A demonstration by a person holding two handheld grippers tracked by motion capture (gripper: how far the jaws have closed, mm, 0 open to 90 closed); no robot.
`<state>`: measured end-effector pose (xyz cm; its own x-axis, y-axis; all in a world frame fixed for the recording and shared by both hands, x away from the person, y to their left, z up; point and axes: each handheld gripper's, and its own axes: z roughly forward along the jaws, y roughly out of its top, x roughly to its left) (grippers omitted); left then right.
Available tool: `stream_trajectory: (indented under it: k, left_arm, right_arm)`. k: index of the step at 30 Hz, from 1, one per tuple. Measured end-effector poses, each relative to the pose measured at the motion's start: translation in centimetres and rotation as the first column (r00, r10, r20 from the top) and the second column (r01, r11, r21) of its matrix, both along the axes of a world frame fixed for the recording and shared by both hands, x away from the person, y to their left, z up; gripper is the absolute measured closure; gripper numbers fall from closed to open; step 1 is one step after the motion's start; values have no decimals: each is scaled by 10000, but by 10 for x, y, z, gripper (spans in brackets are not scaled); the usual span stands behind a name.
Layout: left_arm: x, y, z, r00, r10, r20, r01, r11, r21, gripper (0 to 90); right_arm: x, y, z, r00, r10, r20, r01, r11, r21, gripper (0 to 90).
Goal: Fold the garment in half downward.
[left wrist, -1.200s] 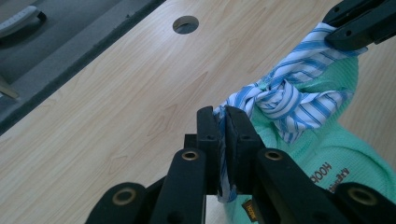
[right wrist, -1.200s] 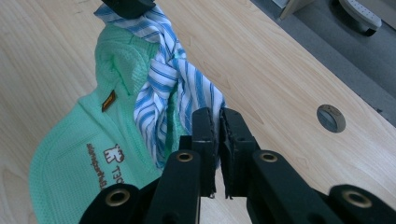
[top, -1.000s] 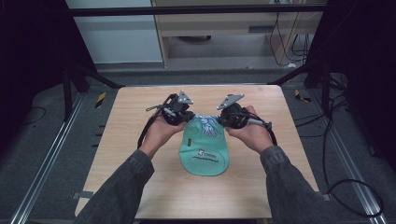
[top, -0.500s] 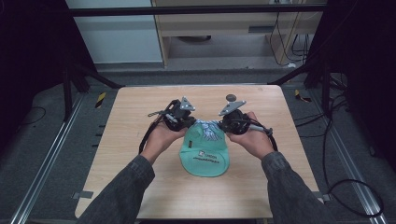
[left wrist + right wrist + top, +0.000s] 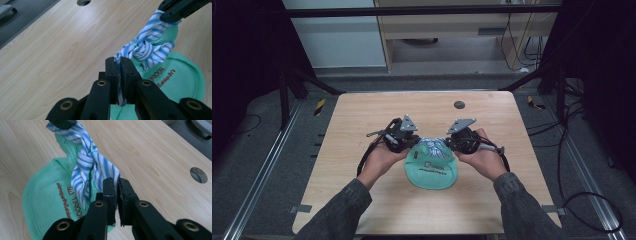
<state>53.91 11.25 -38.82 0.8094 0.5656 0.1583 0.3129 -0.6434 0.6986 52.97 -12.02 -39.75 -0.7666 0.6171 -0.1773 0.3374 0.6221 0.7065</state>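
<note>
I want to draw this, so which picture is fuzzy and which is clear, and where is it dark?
High view: soft and slightly fuzzy, dark at both sides, table lit. Left gripper view: striped cloth and green bag sharp, bright, no glare. Right gripper view: the same cloth sharp, the table hole slightly soft.

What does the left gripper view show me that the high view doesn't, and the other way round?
Left gripper view alone: the blue-striped strip is knotted in its middle, and the left gripper has its jaws shut on one end. High view alone: both hands, the left hand and the right hand, plus the floor around the table. Both: the green mesh bag lying on the wooden table, the right gripper at the strip's other end.
</note>
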Motion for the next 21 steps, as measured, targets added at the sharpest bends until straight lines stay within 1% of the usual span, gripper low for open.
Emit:
stream_trajectory:
  k: [1,6,11,13,14,19,21]
  left_arm:
    - [-1,0,-1,10000,-5,13,5,10000,-34,849]
    - [-10,1,-5,9998,-174,-14,174,9998,55,849]
    - [-17,3,-9,9997,-225,-69,224,9996,-186,849]
    - [-20,3,-11,9997,-239,-57,238,9995,-193,848]
    - [-23,3,-12,9996,-270,-59,269,9994,-231,848]
    - [-29,4,-18,9994,-346,-94,344,9992,-193,847]
    - [-29,5,-20,9991,-363,-216,360,9993,-132,847]
  right_arm:
    - [-1,1,-1,10000,-8,-4,8,10000,46,851]
    - [-8,2,-5,9999,148,-45,-149,9998,-136,851]
    - [-12,1,-10,9998,206,-82,-207,9998,-78,851]
    - [-15,0,-12,9998,179,-92,-180,9998,-36,851]
    - [-16,0,-12,9997,224,-85,-224,9997,-89,850]
    - [-22,0,-18,9995,296,-84,-297,9995,-118,850]
    - [-25,1,-21,9992,373,-125,-375,9992,-117,850]
